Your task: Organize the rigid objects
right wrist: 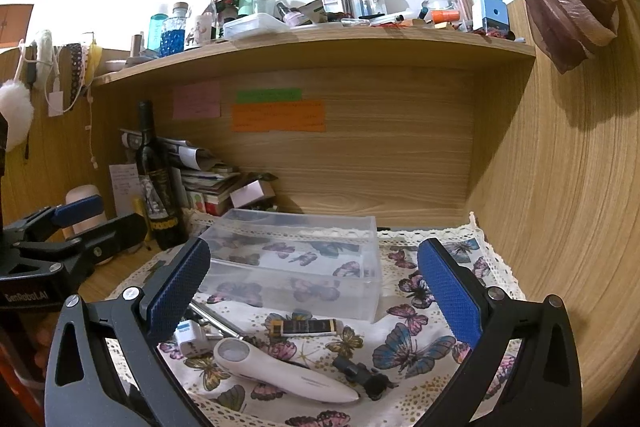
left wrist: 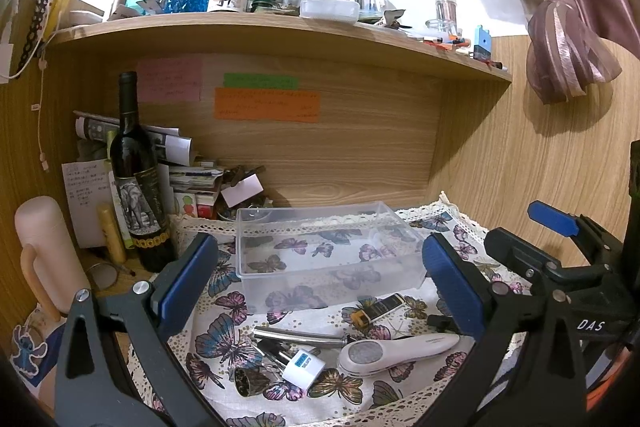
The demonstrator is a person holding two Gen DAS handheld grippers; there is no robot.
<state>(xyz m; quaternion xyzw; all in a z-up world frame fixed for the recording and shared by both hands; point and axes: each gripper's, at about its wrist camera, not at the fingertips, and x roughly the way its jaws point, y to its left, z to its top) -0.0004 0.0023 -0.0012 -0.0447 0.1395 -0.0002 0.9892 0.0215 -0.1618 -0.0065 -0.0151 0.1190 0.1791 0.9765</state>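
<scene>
A clear plastic bin (left wrist: 320,251) (right wrist: 296,263) stands empty on the butterfly cloth (left wrist: 216,339) (right wrist: 404,347). In front of it lie a white handheld device (left wrist: 396,349) (right wrist: 280,371), a white plug adapter (left wrist: 300,365) (right wrist: 191,339), a silver metal tube (left wrist: 300,337) (right wrist: 216,321), a black-and-gold lighter (left wrist: 380,309) (right wrist: 306,327), a dark metal cap (left wrist: 250,381) and a small black clip (right wrist: 360,375). My left gripper (left wrist: 320,291) is open and empty above the items. My right gripper (right wrist: 316,295) is open and empty, also above them.
A dark wine bottle (left wrist: 138,183) (right wrist: 158,179), a pink flask (left wrist: 44,251) and stacked papers and boxes (left wrist: 192,179) crowd the back left. A wooden shelf (left wrist: 280,27) (right wrist: 320,43) full of bottles hangs overhead. A wood wall (right wrist: 560,187) closes the right side.
</scene>
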